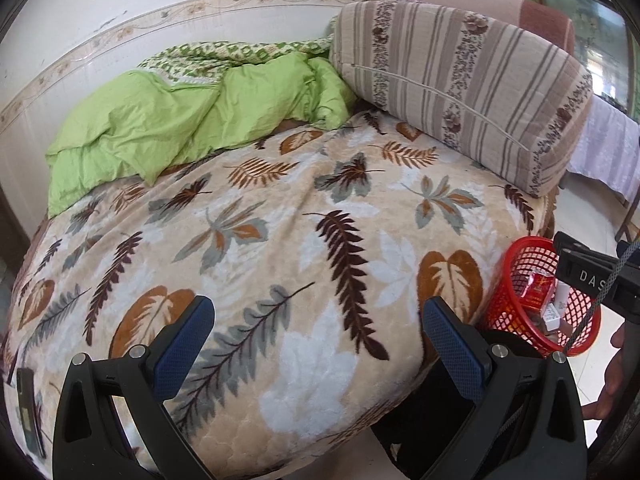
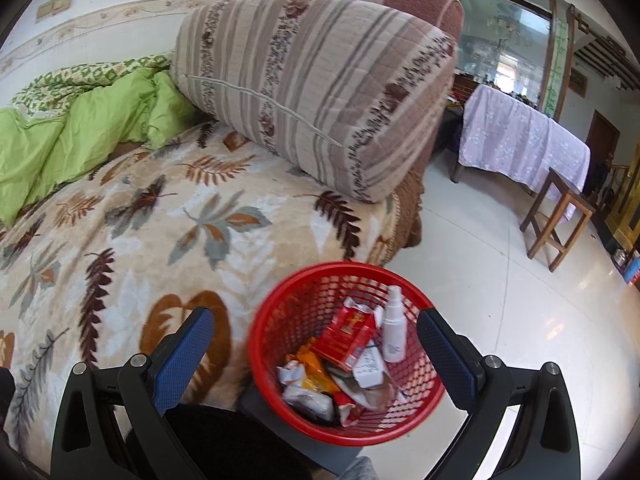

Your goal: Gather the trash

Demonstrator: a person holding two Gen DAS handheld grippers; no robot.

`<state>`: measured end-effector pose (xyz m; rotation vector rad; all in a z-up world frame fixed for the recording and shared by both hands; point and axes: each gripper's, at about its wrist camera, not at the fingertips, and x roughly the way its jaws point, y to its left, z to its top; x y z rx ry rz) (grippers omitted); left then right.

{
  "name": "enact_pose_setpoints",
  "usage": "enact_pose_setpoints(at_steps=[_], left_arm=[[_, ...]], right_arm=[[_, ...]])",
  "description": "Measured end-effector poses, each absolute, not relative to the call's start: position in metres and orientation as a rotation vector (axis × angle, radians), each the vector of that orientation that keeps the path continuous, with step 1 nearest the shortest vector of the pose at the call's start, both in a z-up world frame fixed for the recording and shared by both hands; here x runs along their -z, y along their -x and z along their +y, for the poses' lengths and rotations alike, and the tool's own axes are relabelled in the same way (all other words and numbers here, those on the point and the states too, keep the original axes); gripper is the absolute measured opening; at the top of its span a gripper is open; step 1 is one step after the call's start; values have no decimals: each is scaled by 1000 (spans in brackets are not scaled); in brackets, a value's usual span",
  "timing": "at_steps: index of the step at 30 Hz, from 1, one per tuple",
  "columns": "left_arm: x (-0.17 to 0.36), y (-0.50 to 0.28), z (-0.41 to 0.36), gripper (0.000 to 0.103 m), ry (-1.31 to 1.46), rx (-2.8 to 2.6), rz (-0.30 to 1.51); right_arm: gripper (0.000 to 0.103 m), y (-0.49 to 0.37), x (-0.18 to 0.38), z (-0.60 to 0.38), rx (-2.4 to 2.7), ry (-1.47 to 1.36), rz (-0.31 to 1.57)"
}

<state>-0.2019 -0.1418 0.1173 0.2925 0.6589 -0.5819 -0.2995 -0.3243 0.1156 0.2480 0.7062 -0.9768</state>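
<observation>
The round red plastic mesh basket [image 2: 346,354] is seen standing just beside the bed's edge, on a dark surface that cannot be made out. Trash is already held in it: a red printed carton [image 2: 347,336], a small white spray bottle [image 2: 394,330], a white box [image 2: 370,368], an orange wrapper [image 2: 314,368] and crumpled pale packets [image 2: 308,398]. The right gripper [image 2: 316,354] is held above the basket with its blue-padded fingers [image 2: 182,360] spread wide and nothing between them. The left gripper [image 1: 318,352] is likewise spread and empty, and is pointed over the beige fleece blanket printed with brown and grey leaves [image 1: 280,240].

The collecting step is judged to be largely done, as no loose litter can be found on the blanket. A further search of the bed would be called for next, or the basket would be taken up by its rim.

Only from the right wrist view can the basket's contents be read, along with the tiled floor [image 2: 500,280], a wooden stool [image 2: 560,216] and a table under a lilac cloth [image 2: 520,136]. Only from the left wrist view are the whole crumpled green quilt [image 1: 160,120], a dark flat object at the blanket's near left edge [image 1: 28,412] and part of the other gripper's body [image 1: 592,276] over the basket [image 1: 516,276] shown. The striped floral bolster cushion [image 1: 460,80] is shown in both.
</observation>
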Motion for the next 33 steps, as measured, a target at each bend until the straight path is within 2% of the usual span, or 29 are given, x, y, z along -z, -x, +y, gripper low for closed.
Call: enact_pose_setpoints(at_steps=[5, 9, 17, 21, 26, 33], left_arm=[[-116, 189, -121, 103, -253, 540, 678], [-108, 160, -89, 103, -202, 446, 706], [-51, 65, 0, 103, -37, 114, 895], [-23, 32, 26, 103, 19, 23, 971], [-7, 5, 27, 103, 15, -24, 986], [-2, -8, 21, 103, -4, -24, 944]], right_arm=[[102, 268, -120, -307, 906, -208, 689], [102, 218, -108, -287, 767, -141, 754], [102, 94, -28, -234, 530, -89, 947], [102, 45, -5, -222, 521, -55, 960], [102, 12, 0, -223, 521, -26, 937], [102, 25, 8, -242, 447, -196, 874]])
